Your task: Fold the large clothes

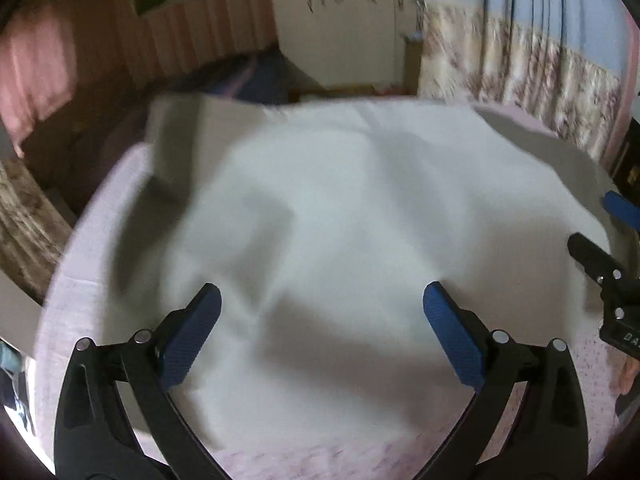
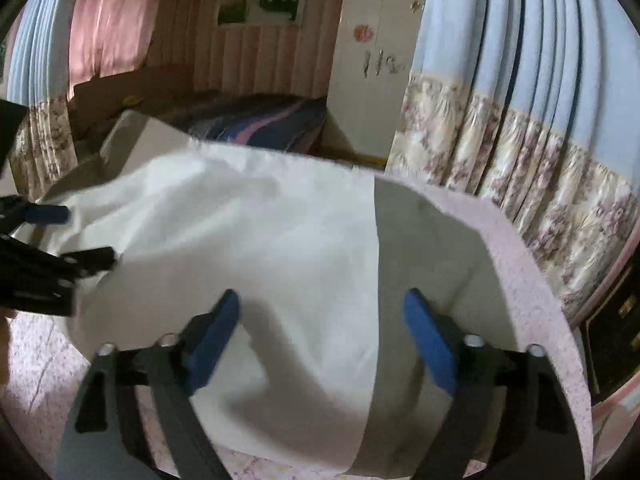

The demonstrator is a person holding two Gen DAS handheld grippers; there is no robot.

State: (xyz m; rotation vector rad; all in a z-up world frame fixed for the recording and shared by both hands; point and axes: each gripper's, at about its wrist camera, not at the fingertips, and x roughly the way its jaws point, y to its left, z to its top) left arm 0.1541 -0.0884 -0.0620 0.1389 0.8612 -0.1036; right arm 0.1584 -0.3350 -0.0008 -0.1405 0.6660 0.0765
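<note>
Both jaws are gaping empty: left gripper [image 1: 322,308], right gripper [image 2: 322,314]; reaching for the white garment's [image 1: 340,200] near edge (corners level) is looking wisest.

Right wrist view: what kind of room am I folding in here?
Most likely a bedroom. Long blue curtains with a floral band hang on the right, a white wardrobe stands at the back, and the white garment lies on a pink speckled sheet, seemingly a bed.
</note>
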